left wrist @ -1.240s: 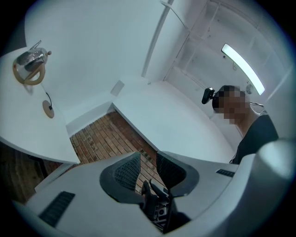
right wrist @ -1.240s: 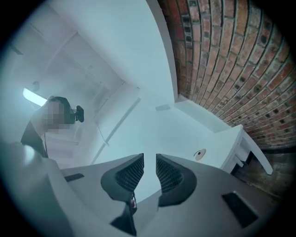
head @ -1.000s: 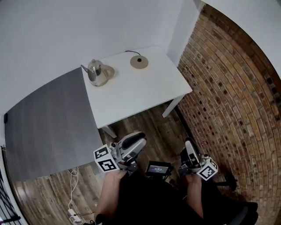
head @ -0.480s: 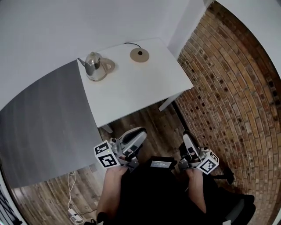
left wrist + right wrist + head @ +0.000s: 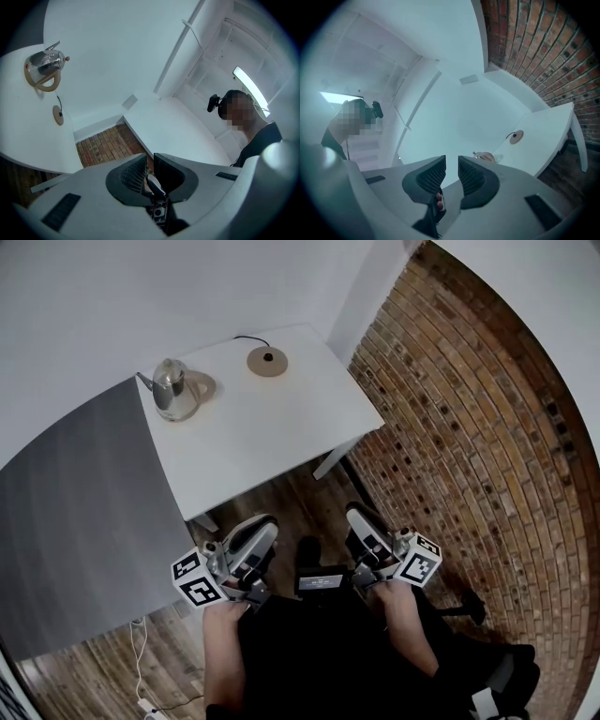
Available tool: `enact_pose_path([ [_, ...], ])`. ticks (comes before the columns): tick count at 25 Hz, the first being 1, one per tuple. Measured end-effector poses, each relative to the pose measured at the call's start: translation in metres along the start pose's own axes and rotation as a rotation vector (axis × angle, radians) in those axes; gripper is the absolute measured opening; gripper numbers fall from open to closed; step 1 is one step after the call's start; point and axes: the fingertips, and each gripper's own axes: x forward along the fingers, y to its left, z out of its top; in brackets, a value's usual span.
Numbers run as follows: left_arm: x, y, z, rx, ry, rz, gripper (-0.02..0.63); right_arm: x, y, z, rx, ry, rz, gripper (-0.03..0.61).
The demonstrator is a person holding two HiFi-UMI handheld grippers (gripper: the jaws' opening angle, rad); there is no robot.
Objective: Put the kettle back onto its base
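Open tabletop [image 5: 272,432] in front of kettle [image 5: 172,388] and base [image 5: 267,362]; brick wall [image 5: 469,427] close on right

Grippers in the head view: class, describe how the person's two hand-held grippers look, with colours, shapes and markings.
Both the left gripper and right gripper have grey-white, elongated bodies with dark trim. Each carries a white cube printed with black square markers. Their jaws are dark with ribbed inner faces. The person wears black clothing.

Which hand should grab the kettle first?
Left, probably. The kettle sits on the left side of the white table, more in line with the left gripper than the right gripper. Both hang short of it. The left's jaws have just been closing on nothing, so they'd need reopening.
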Motion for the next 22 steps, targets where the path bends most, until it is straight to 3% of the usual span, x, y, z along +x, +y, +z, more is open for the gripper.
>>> enact_pose_path([
  [5,0.007,0.009,0.006,0.041,-0.017,0.064,0.052,0.023,-0.01,0.008,0.082,0.02,0.114,0.087],
  [11,0.024,0.05,0.012,0.03,-0.018,0.231,0.052,0.046,-0.049,0.027,0.143,0.028,0.18,0.087],
  [22,0.104,0.097,0.001,0.029,-0.04,0.327,0.054,0.048,-0.129,0.099,0.219,0.011,0.25,0.087],
])
